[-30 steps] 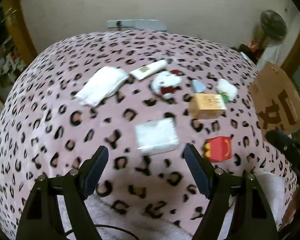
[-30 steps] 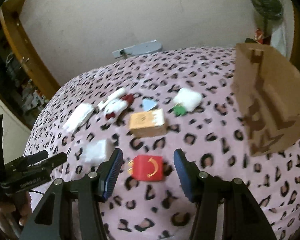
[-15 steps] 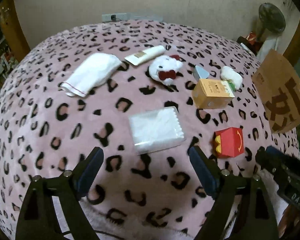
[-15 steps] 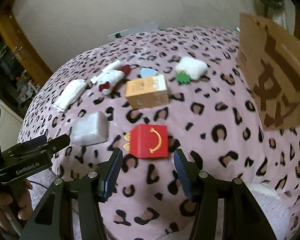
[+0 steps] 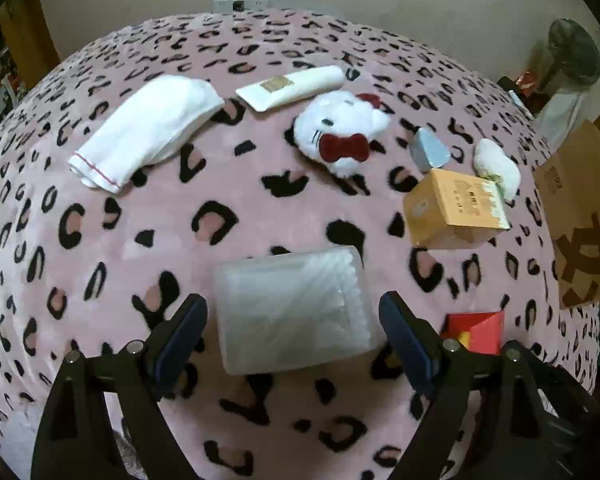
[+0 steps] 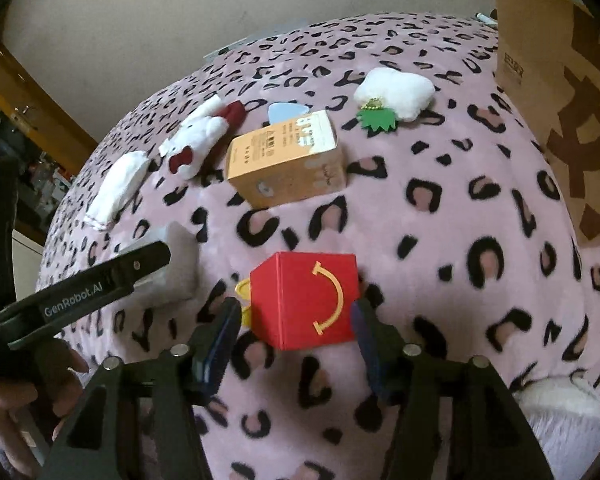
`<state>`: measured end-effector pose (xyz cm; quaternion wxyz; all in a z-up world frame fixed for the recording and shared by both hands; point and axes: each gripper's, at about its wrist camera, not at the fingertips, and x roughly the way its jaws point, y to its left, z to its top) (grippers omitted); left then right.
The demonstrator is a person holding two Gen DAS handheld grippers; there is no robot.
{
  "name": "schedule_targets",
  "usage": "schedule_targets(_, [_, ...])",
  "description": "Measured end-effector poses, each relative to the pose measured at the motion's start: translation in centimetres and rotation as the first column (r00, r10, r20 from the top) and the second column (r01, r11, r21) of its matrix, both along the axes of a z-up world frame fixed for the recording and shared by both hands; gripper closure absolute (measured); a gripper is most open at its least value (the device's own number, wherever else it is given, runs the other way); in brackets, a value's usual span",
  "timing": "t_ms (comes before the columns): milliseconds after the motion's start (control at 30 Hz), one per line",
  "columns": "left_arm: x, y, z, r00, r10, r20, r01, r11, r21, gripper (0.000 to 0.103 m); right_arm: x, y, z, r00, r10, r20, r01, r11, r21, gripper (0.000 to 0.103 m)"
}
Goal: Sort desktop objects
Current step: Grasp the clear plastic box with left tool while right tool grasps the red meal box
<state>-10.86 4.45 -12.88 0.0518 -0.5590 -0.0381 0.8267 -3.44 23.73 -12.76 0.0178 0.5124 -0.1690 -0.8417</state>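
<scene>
My left gripper (image 5: 292, 320) stands spread around the clear, ribbed plastic packet (image 5: 294, 308), pads not touching it. It looks light, soft and slippery, so I'd pinch its two short sides. My right gripper (image 6: 292, 334), jaws opening, straddles the red cardboard box with a yellow smile (image 6: 306, 300), just right of the packet; light, crushable, best held by its flat side walls. Beyond it sits the orange carton (image 6: 286, 160). Far right, the brown cardboard box (image 6: 560, 92); I can't see inside it.

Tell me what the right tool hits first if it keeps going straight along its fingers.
The red box. It sits between the right tool's opening jaws, apparently untouched, with only leopard-print blanket beneath. Depth is hard to judge here.
</scene>
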Motion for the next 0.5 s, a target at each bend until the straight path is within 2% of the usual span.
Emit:
schedule_targets(100, [-0.3,0.2,-0.9,1.000,0.006,0.019,-0.006,1.000,-0.002,0.014,-0.7,0.4,-0.5,1.000,-0.011,0.008,0.011,1.000,0.009,0.041])
schedule_targets(267, [-0.6,0.4,-2.2,0.999,0.007,0.035,-0.007,1.000,-0.006,0.014,-1.3,0.5,-2.0,0.999,-0.007,0.038,0.009,0.998,-0.064,0.039])
schedule_targets(500, [-1.0,0.4,-3.8,0.998,0.023,0.054,-0.023,1.000,-0.012,0.014,-1.9,-0.5,-2.8,1.000,-0.004,0.011,0.005,0.999,-0.045,0.039])
